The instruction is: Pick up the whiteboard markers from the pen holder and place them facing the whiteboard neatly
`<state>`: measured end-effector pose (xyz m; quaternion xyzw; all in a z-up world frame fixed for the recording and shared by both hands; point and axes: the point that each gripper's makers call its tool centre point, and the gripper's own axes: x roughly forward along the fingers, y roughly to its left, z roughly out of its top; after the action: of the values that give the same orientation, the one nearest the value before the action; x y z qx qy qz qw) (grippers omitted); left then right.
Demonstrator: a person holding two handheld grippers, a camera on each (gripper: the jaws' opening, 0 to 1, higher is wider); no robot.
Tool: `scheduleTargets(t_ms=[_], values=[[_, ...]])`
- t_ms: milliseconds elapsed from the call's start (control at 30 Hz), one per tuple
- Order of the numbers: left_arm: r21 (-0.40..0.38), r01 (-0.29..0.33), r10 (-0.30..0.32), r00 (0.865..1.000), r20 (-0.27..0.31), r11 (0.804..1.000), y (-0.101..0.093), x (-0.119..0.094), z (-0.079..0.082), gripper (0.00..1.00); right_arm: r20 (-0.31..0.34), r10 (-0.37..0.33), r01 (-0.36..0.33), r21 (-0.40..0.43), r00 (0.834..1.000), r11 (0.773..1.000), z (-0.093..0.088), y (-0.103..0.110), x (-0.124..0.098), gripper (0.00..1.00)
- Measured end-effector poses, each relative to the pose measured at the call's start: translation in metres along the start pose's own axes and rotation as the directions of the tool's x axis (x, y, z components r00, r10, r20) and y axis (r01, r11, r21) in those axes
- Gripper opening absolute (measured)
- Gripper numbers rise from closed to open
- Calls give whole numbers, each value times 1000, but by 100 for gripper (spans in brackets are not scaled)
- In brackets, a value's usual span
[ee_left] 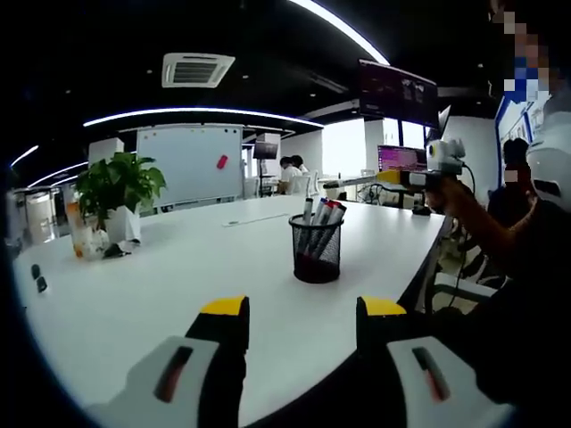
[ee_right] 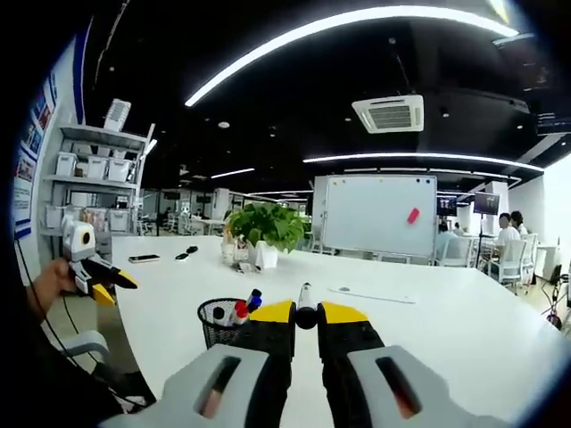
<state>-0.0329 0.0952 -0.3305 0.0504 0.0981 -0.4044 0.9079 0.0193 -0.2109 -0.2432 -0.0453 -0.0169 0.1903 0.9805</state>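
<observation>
A black mesh pen holder (ee_left: pixel 316 250) stands on the white table (ee_left: pixel 178 276) and holds several whiteboard markers (ee_left: pixel 319 216). My left gripper (ee_left: pixel 303 310) hovers open over the near table edge, short of the holder, with nothing between its jaws. My right gripper (ee_right: pixel 306 314) is shut on a marker (ee_right: pixel 306 317), whose tip points toward the whiteboard (ee_right: pixel 379 214) across the room. In the left gripper view the right gripper (ee_left: pixel 390 177) is raised beyond the holder with that marker (ee_left: pixel 352 182) sticking out. In the right gripper view, the holder (ee_right: pixel 219 323) sits low left and the left gripper (ee_right: pixel 114 289) is further left.
A potted plant (ee_left: pixel 118 189) and a cup stand at the table's left end, with small dark items (ee_right: pixel 143 259) nearby. People sit at the far side (ee_right: pixel 508 236). A long thin item (ee_right: pixel 370 295) lies near the whiteboard side. Shelves (ee_right: pixel 89 178) fill the left wall.
</observation>
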Motion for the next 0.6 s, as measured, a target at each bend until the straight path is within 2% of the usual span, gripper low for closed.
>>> scheduleTargets(t_ms=[100,200,400,600], values=[[5,-4,4,1000,-8,1000,0,0,0,49,14,-43,43,-1,999,999,3,-12,-4,12],[8,-2,2,1000,-3,1000,-1,0,2,49,12,-123,124,-21,992,992,1,-28,-9,12],[12,2,-2,1000,-8,1000,-3,1,2,49,16,-153,153,5,988,988,-5,-38,-15,12],[10,5,-5,1000,-10,1000,-4,2,0,49,-4,-199,199,-18,980,980,-16,-44,-16,12]])
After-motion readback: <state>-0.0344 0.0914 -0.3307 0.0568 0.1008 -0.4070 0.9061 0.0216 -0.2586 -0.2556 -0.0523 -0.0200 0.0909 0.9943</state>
